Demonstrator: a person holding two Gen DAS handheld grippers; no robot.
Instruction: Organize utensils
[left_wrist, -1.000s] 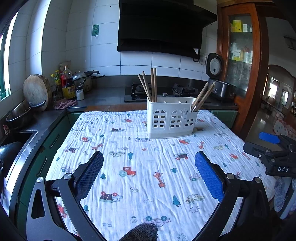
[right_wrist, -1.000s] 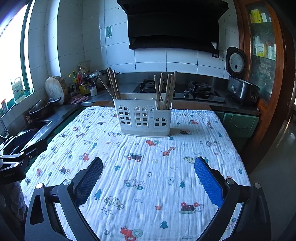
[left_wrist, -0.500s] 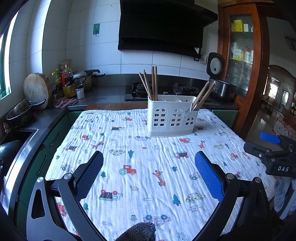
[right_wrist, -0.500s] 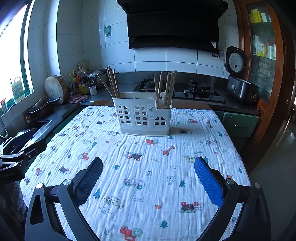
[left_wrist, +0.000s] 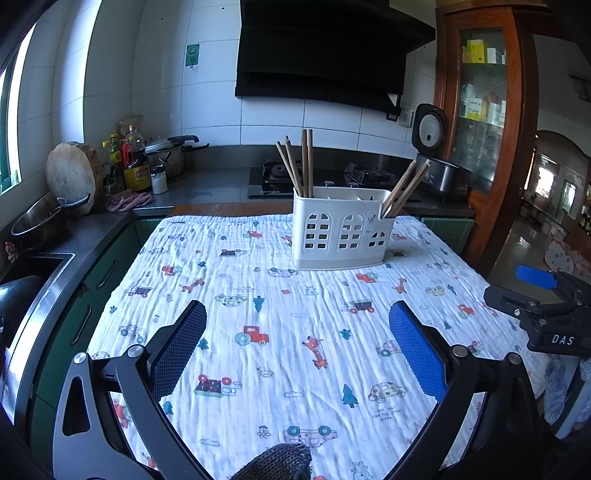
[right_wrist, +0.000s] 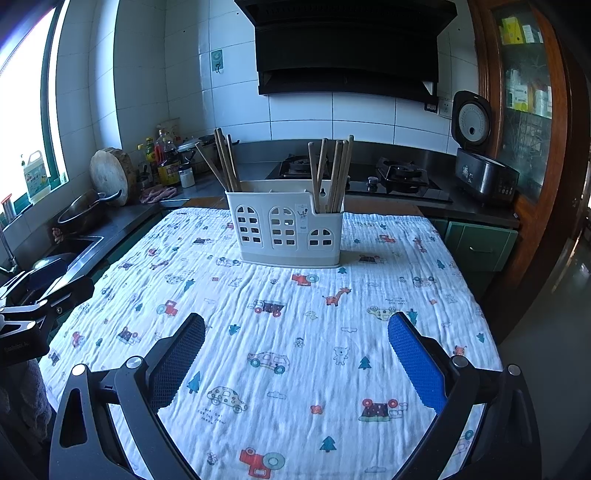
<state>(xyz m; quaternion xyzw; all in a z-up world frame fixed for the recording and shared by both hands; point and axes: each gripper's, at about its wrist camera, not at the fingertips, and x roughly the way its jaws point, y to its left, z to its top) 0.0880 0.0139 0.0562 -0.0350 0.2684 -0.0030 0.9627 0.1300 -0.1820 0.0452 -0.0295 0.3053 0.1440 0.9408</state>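
Observation:
A white plastic utensil caddy with arched cut-outs stands at the far middle of the table. Brown chopsticks lean in its left compartment, and more chopsticks stand in its right compartment. My left gripper is open, low over the near part of the cloth, with nothing between its blue pads. My right gripper is open too, well short of the caddy and holding nothing. In the left wrist view the right gripper's body shows at the right edge.
A white cloth printed with cars and animals covers the table. To the left runs a dark counter with a sink, a pan, a round wooden board and bottles. Behind are a stove and a rice cooker.
Both views have shifted only slightly; the left wrist view has the caddy a touch higher in frame. Both grippers stay open and nothing was picked up.

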